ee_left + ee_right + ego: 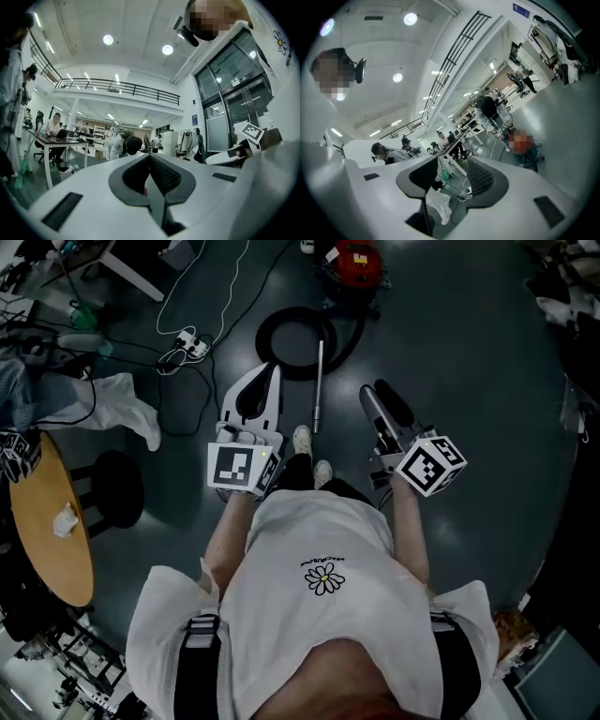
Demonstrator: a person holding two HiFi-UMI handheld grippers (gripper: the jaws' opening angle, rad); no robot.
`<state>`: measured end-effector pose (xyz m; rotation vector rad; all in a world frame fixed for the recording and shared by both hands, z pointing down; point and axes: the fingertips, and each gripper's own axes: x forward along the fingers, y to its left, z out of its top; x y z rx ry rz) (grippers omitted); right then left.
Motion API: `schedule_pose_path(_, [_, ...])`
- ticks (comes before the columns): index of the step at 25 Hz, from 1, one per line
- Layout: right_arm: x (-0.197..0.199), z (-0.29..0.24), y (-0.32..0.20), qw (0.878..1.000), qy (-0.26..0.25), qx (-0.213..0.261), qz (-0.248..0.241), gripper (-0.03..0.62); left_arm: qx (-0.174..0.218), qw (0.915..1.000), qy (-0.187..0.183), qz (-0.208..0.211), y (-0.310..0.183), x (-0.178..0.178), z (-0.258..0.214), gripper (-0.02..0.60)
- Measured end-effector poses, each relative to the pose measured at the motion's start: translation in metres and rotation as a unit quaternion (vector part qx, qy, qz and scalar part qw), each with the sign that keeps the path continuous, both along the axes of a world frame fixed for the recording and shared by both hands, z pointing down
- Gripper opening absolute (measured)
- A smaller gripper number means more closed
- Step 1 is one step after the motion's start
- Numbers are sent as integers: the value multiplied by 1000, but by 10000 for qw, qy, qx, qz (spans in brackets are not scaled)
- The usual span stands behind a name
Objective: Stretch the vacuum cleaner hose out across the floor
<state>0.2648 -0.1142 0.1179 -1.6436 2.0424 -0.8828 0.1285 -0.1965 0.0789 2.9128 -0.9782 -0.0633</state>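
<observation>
In the head view a red vacuum cleaner (352,263) stands at the far end of the dark floor. Its black hose (286,352) lies coiled in a ring in front of it. A metal wand (319,381) runs from the ring toward the person's feet. My left gripper (265,371) is held at waist height, left of the wand and well above the floor. Its dark pads (161,176) meet with nothing between them. My right gripper (375,390) hovers right of the wand. Its jaws stand apart (452,176) and empty, with floor showing through the gap.
A round wooden table (52,521) and a black stool (117,488) stand at the left. A white cloth (127,404) and a power strip (187,345) with trailing cables lie on the floor beyond them. The person's shoes (302,439) are near the wand's end. Desks and people fill the room.
</observation>
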Motion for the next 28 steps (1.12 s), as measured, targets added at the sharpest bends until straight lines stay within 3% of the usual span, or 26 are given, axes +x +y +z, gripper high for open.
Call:
schedule_pose_path(3, [2,0,-38,9997,168,-169,10,204,-5,9999,68,-85,-45,-4,4,8])
schedule_pose_path(9, [11,11,-96,9988,-263,-388,-171,204,-29,9998,28,-209,-96,4,8,8])
schedule_pose_path(14, [24,40,-143,9949,-318,-879,-390,204,-443,9976,-179,-499,-139,14,30,8])
schedule_pose_path(18, [46,102,-181,9864,-377,-1489,-592,204,-712,9933,-704,-583,-172,39,64,8])
schedule_pose_path(20, [45,147,-199,9804,-318,-1747,-849,204,-769,9912,-929,-546,-186,50,96,8])
schedule_pose_path(24, [32,281,-235,9624,254,-2325,-1382,204,-575,9934,-989,-123,-212,69,201,8])
schedule_pose_path(26, [26,361,-254,9552,271,-2574,-1436,206,-882,9904,-1051,141,-224,72,282,10])
schedule_pose_path(28, [26,446,-269,9499,348,-2771,-1402,206,-1203,9843,-1216,425,-235,78,371,73])
